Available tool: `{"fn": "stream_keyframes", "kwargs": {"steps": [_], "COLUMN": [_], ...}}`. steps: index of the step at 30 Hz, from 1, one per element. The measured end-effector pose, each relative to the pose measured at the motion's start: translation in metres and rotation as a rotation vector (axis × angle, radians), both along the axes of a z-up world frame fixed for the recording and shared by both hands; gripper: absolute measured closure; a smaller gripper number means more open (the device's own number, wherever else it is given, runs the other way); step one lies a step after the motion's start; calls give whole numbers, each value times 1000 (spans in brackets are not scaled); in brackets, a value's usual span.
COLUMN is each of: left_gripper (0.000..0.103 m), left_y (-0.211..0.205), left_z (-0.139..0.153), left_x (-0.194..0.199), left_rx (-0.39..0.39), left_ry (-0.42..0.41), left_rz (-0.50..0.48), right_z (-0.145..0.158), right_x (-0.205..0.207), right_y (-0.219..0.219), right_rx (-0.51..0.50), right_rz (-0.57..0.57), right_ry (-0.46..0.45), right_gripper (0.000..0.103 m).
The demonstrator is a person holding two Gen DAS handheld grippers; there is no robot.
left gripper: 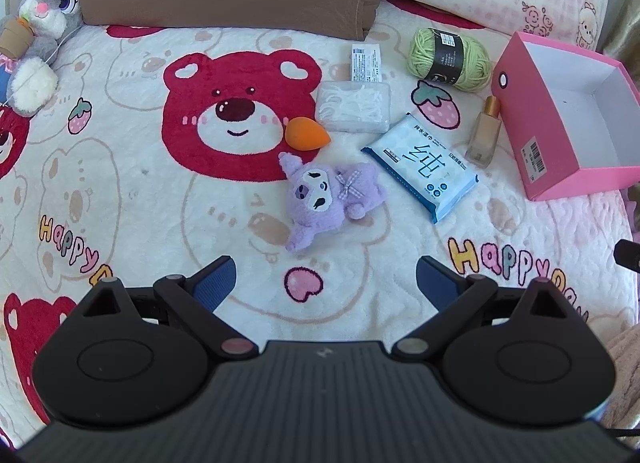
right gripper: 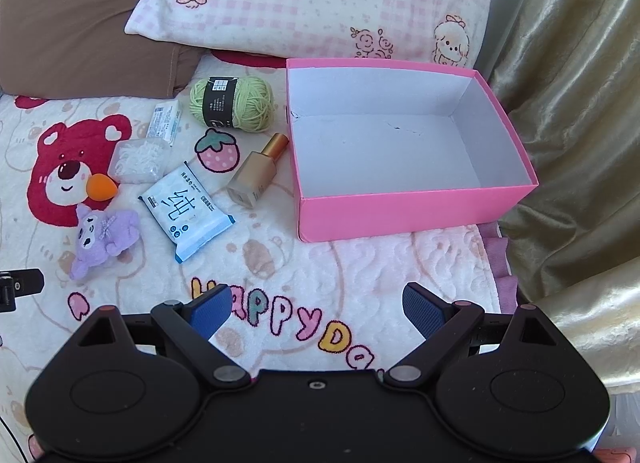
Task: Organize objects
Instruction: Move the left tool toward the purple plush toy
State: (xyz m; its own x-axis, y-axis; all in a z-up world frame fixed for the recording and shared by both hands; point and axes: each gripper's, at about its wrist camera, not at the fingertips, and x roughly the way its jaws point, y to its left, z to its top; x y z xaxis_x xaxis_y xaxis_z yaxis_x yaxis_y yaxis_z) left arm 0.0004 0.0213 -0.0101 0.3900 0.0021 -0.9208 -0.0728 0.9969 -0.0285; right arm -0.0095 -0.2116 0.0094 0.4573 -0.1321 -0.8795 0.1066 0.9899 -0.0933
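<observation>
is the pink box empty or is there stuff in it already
Empty. The right wrist view shows the pink box open-topped with a bare white floor; the yarn, bottle and wipes pack all lie outside on the blanket.

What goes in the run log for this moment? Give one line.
stage: start | left gripper: open, empty | right gripper: open, empty | pink box: empty | loose on blanket: yarn, bottle, wipes, purple plush
</observation>
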Motion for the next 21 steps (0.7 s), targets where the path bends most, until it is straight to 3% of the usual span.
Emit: {"fn": "stream_keyframes", "kwargs": {"steps": [9, 17, 21], "left_gripper": [5, 5, 5], "left_y": [3, 18, 26], "left_z": [1, 16, 17], "left_x": [-3, -4, -1], "left_rx": [-13, 38, 48], "left_ry": [6, -30, -61], "left_rz": [-13, -27, -68], "right_z": [0, 0, 7], "right_x": [-2, 4, 4], "right_y": [-4, -1, 16], "right_rx": [-1, -4, 20], "right_rz": [5, 11, 146], "right_ry": [0, -9, -115], "right_gripper": [9, 9, 9]}}
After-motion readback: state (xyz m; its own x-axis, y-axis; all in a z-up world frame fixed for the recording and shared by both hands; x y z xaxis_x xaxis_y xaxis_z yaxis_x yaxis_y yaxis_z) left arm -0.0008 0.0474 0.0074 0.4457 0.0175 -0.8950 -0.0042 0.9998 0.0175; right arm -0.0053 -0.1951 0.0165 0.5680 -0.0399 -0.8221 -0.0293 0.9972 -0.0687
